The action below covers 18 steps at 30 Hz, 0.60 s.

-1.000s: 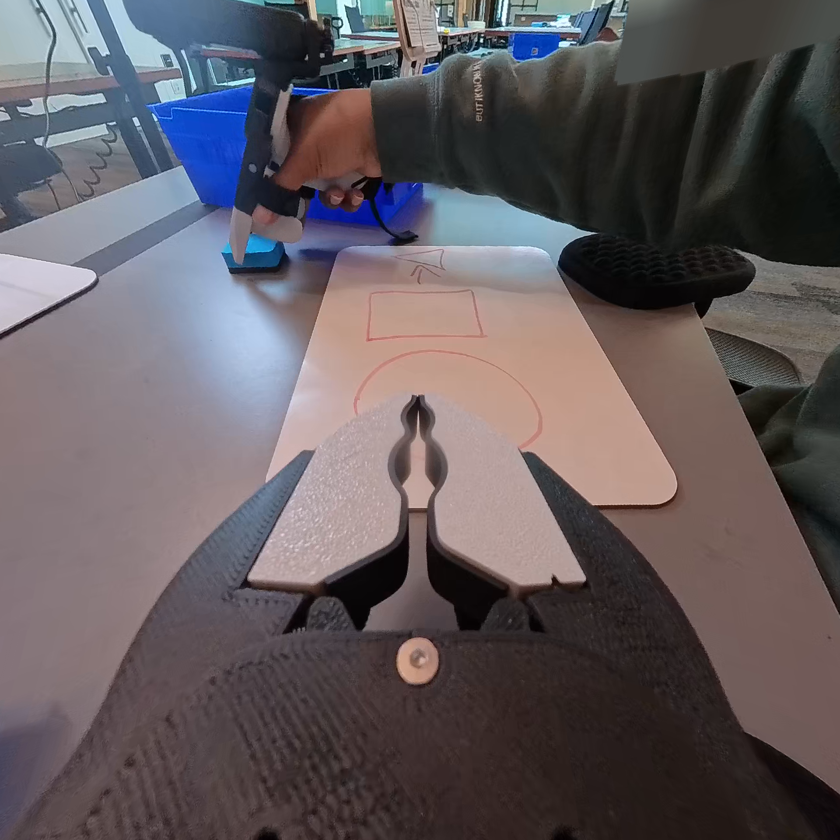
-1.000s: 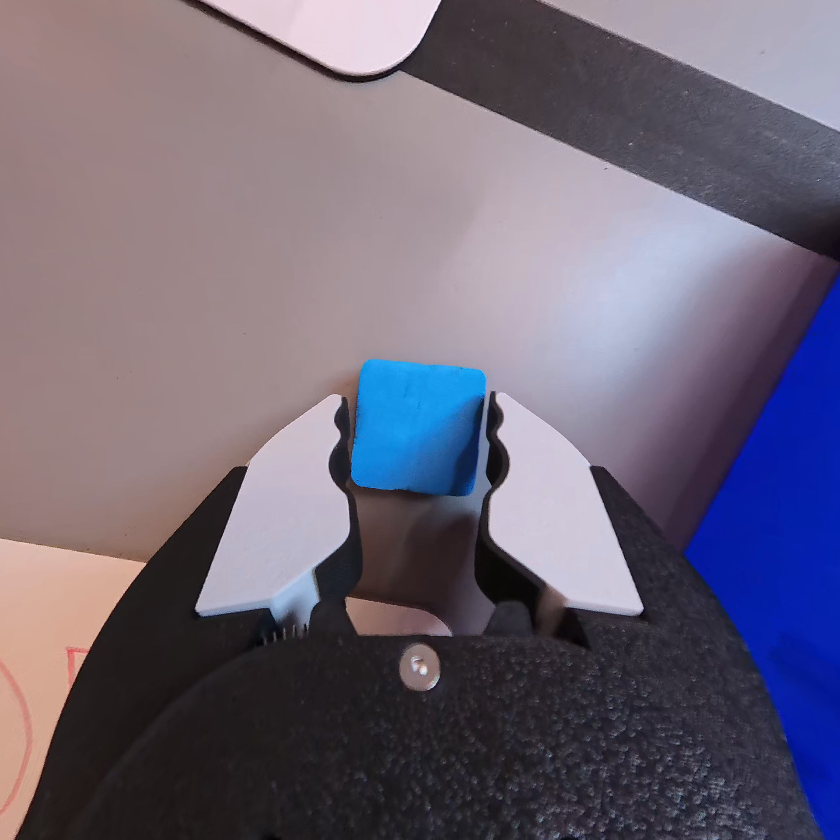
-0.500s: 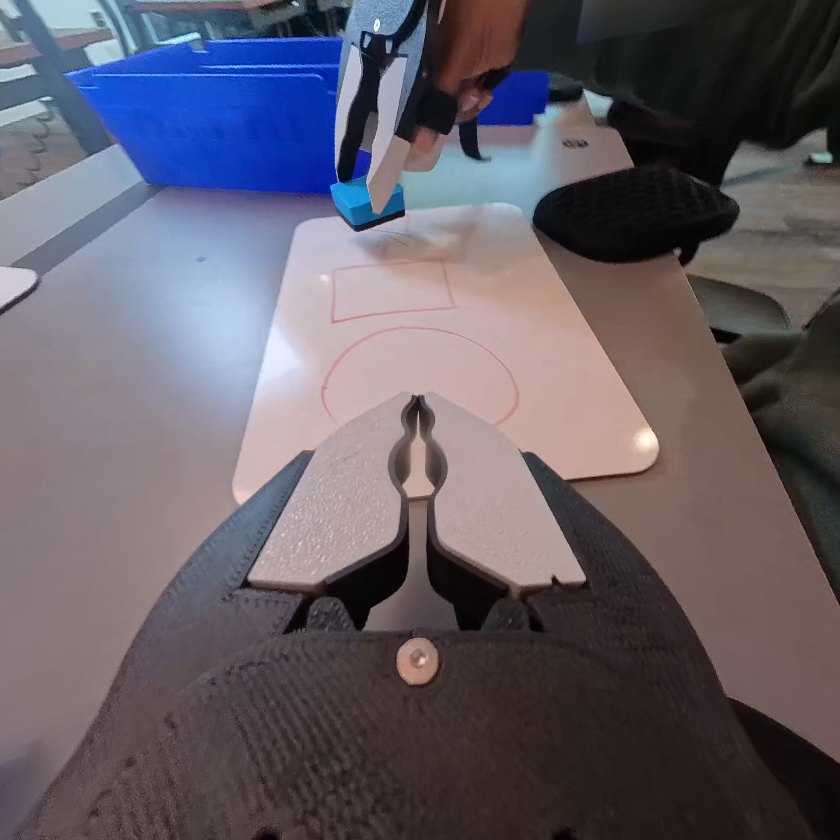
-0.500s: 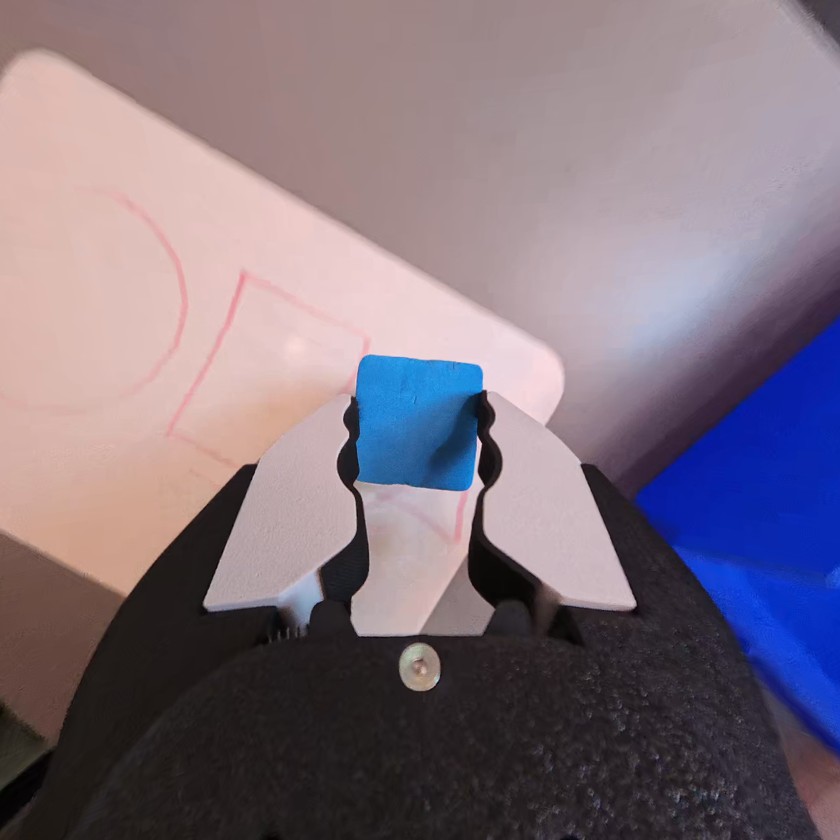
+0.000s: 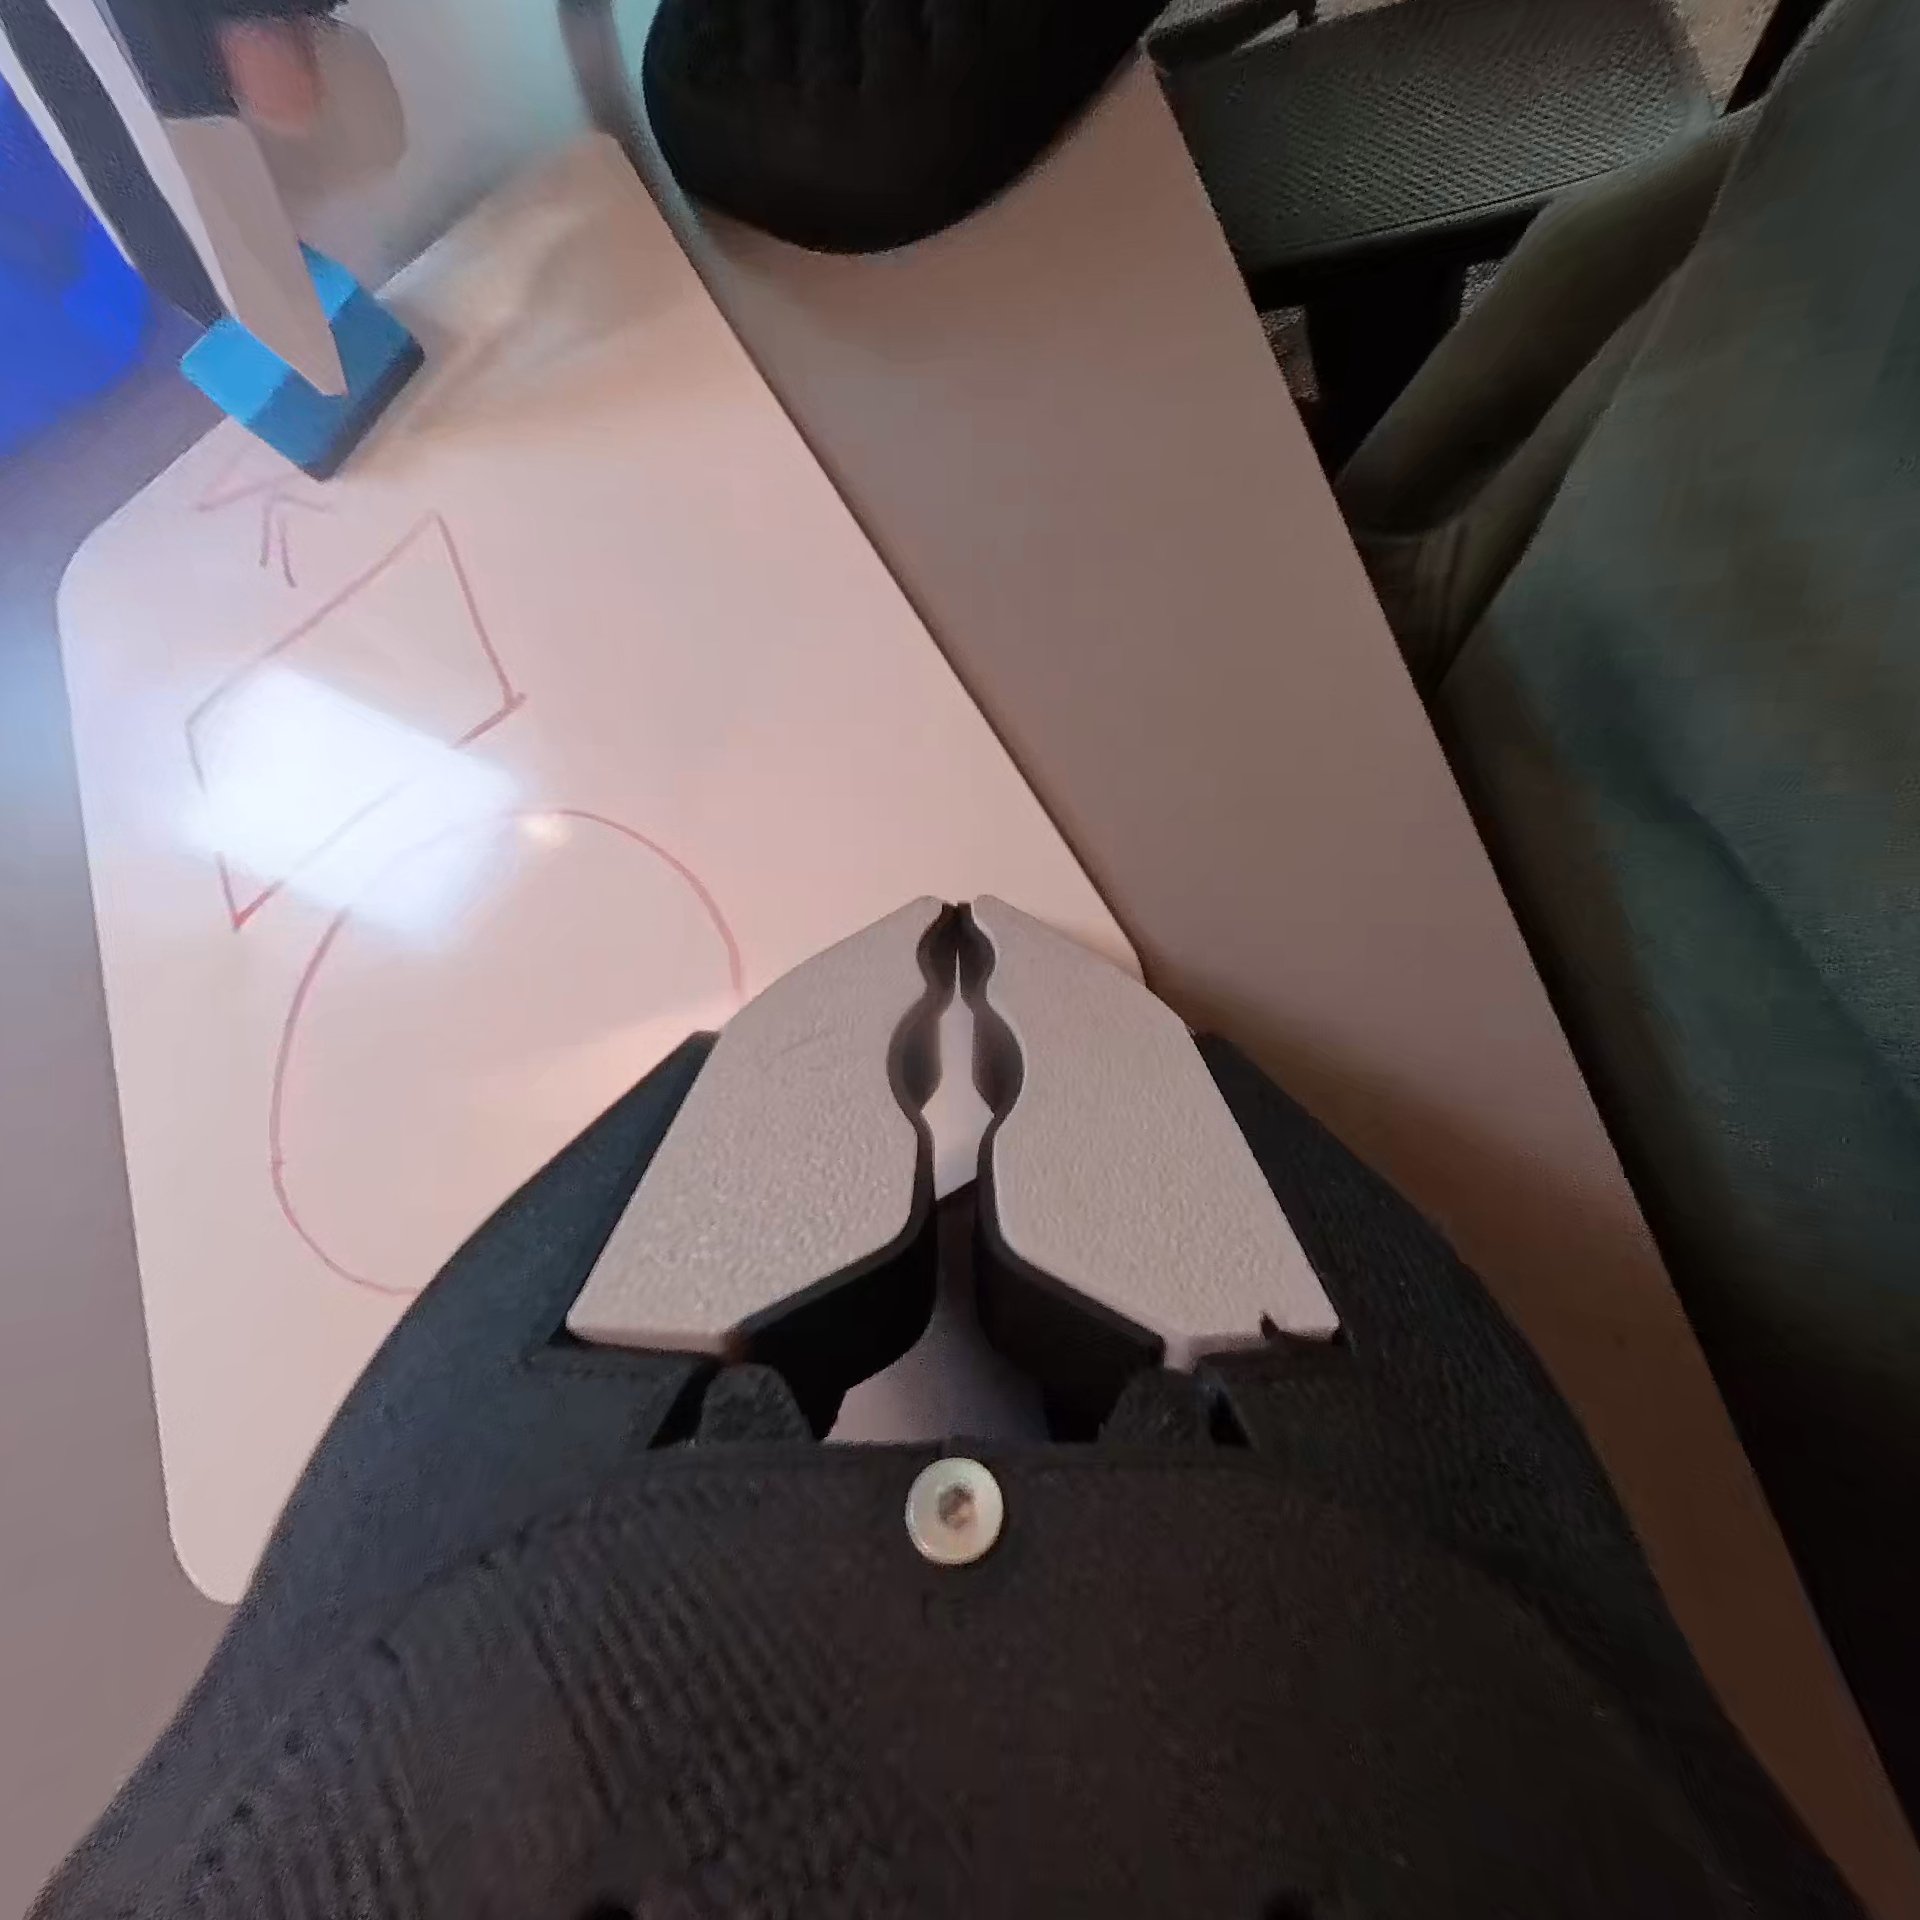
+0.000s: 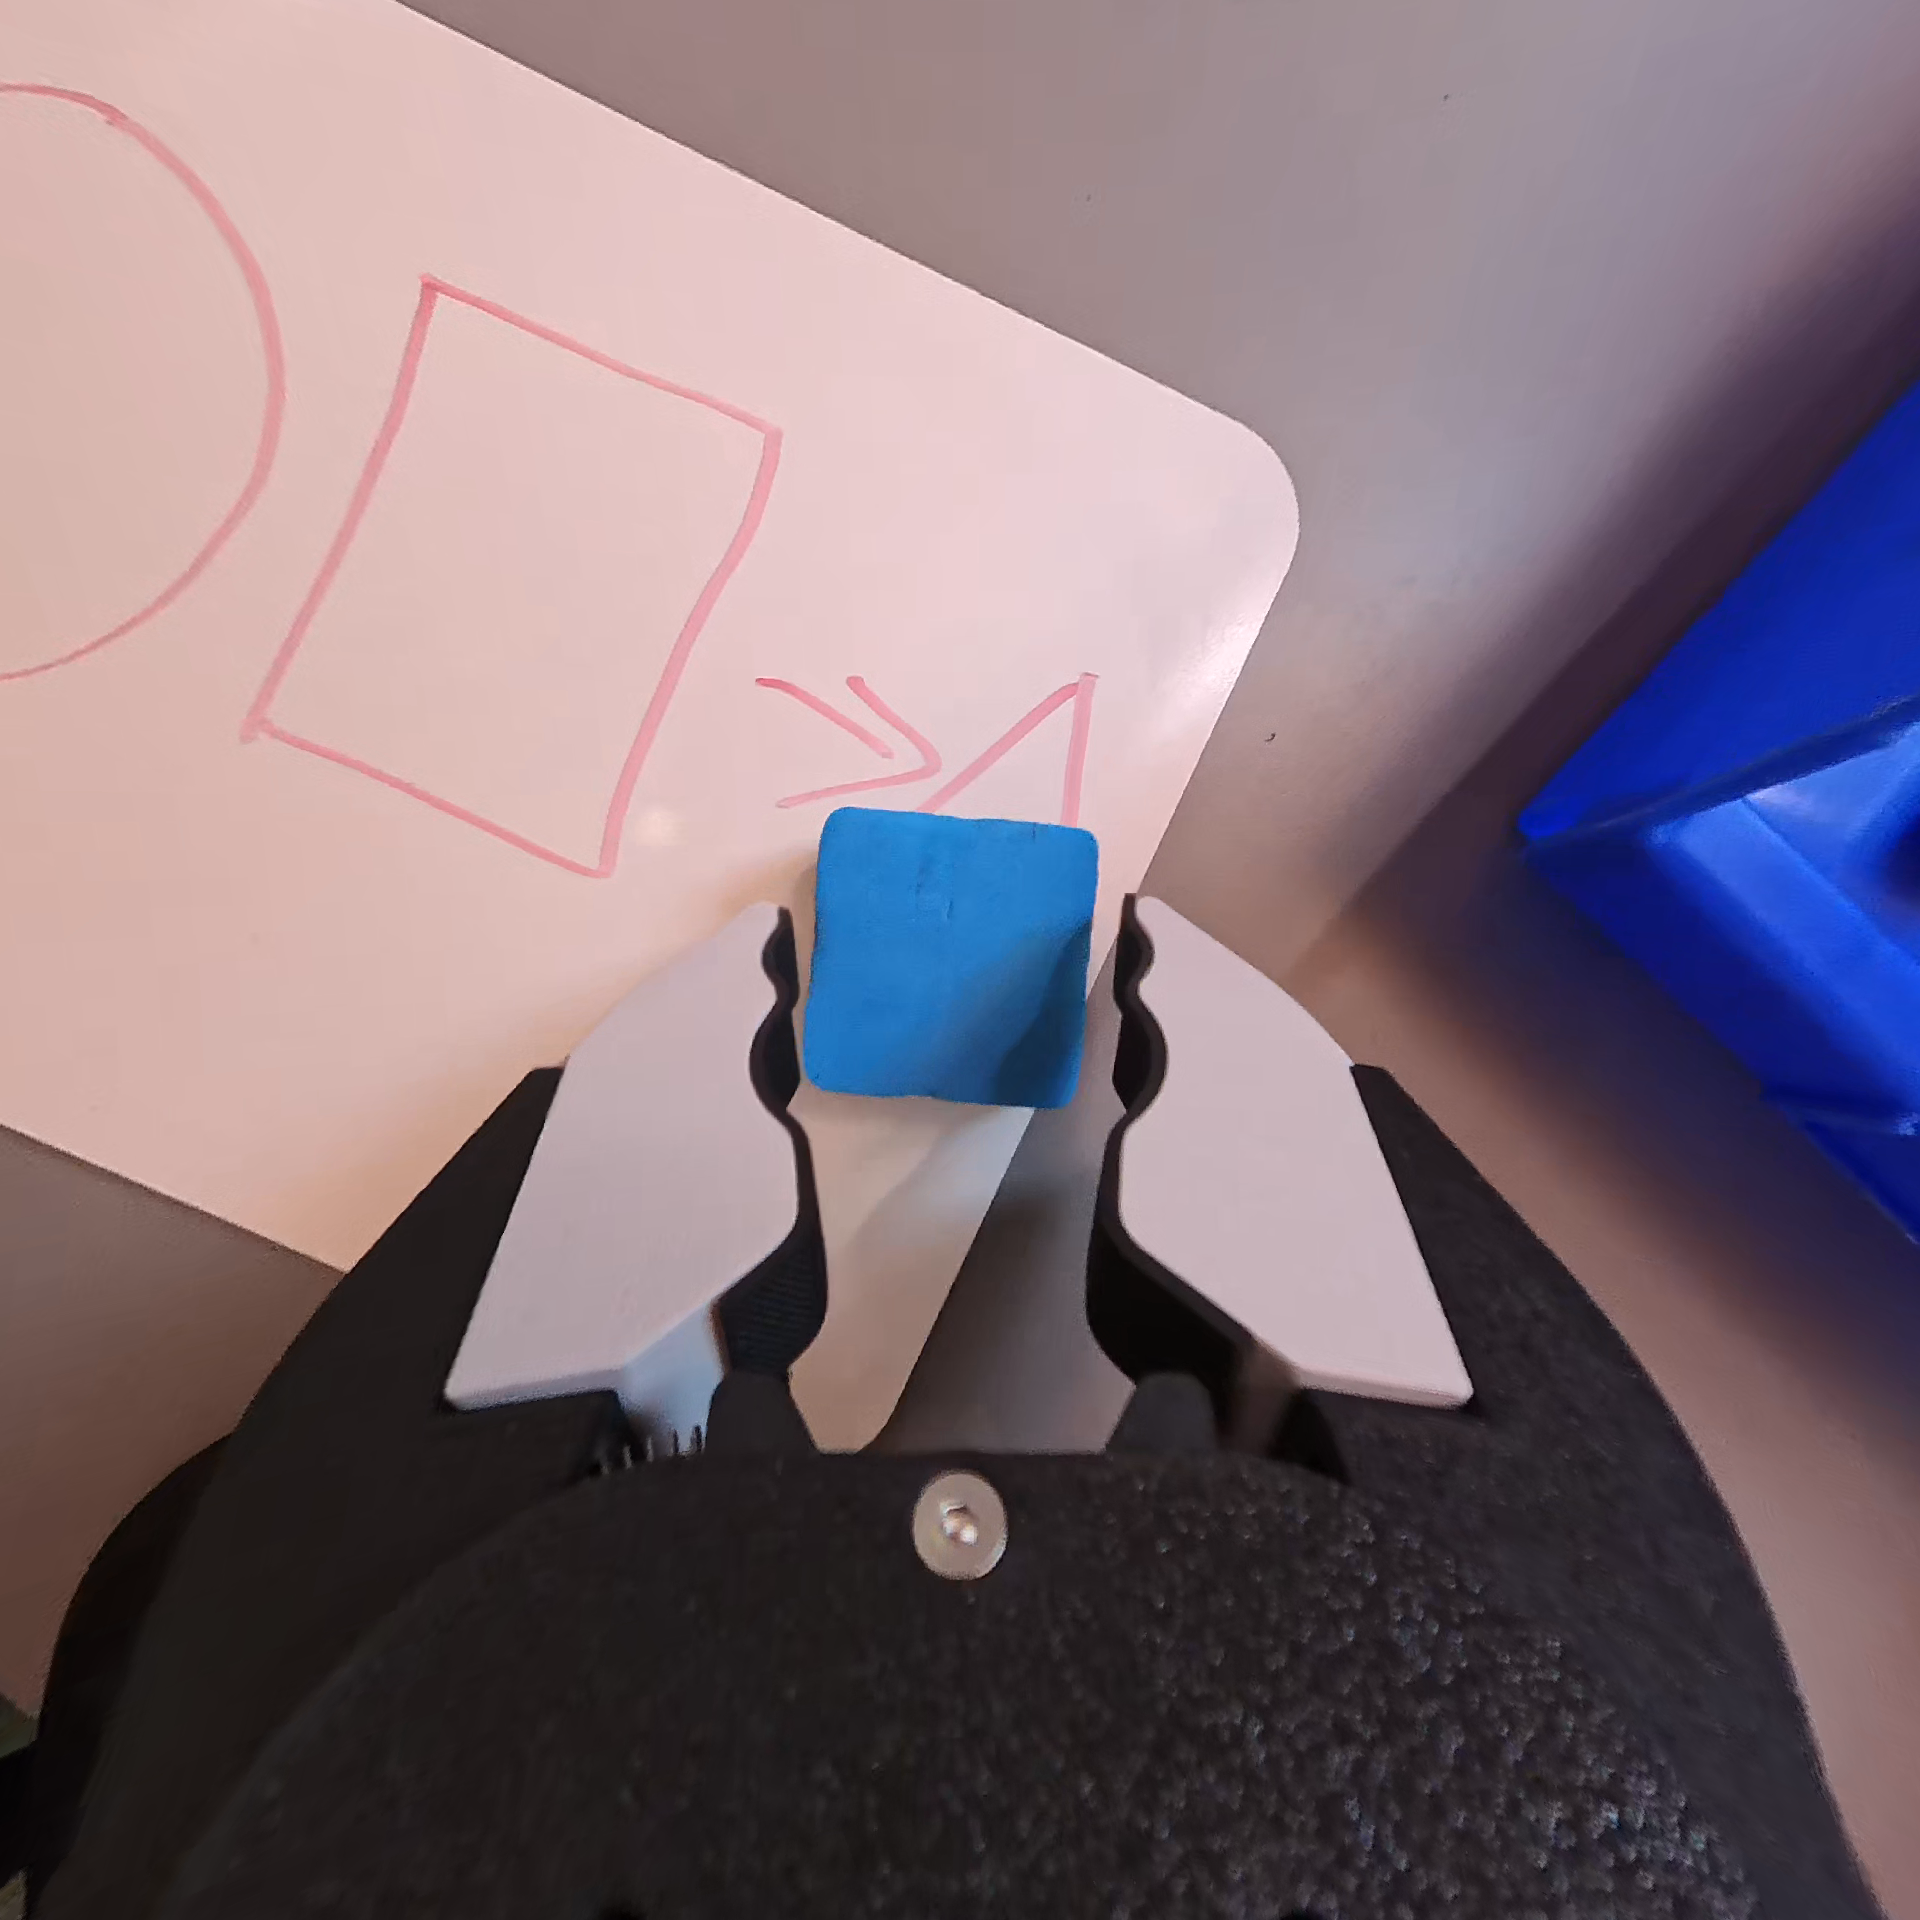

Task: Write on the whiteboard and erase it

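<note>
Blue foam eraser, clamped in the right gripper, has just landed on the whiteboard's red triangle, so erasing begins, while the left gripper hovers closed, holding nothing

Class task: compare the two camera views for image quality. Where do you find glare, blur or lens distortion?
Left wrist view: white glare washes out part of the drawn square on the whiteboard; the far right tool holding the blue eraser is blurred. Right wrist view: sharper, no strong glare; the whiteboard's edges bow from wide-angle distortion.
</note>
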Motion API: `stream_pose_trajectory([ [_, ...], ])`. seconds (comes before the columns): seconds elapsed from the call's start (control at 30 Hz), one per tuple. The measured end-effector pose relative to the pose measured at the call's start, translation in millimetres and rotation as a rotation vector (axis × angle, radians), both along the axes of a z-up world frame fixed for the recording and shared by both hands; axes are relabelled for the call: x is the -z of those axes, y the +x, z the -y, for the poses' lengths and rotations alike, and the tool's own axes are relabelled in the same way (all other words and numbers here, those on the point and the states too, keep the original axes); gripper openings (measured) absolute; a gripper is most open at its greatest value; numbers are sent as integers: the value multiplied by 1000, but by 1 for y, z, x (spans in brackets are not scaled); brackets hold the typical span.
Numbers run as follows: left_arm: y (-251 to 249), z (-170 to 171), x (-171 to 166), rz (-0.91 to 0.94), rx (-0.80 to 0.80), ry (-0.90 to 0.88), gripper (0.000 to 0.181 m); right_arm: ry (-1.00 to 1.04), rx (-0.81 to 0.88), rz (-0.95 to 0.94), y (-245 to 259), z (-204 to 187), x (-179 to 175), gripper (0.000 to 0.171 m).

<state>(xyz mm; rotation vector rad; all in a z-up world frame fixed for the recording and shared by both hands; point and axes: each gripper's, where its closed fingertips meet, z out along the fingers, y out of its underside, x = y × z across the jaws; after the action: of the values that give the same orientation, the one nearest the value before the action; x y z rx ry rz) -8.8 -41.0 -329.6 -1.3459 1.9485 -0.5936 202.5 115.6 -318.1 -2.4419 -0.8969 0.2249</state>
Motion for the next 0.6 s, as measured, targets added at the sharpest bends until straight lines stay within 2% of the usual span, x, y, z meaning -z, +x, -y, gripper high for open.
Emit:
stream_pose_trajectory([
  [0.17, 0, -2, 1, -51, -7, 26, 0, -16, -19, 14, 1, 3, 5, 50],
  [0.37, 0, -6, 2, -53, 2, 32, 1, 28, -18, -30, -25, -26, 4, 50],
  [0.47, -2, -7, 2, -54, 1, 19, 1, -13, -159, 10, -51, 4, 5, 50],
  [0.53, -2, -7, 2, -56, 7, 34, 1, -53, -157, 53, -39, 5, 5, 50],
  [0.6, -2, -7, 2, -61, 14, 54, 1, -50, -47, 73, -13, -25, 5, 50],
])
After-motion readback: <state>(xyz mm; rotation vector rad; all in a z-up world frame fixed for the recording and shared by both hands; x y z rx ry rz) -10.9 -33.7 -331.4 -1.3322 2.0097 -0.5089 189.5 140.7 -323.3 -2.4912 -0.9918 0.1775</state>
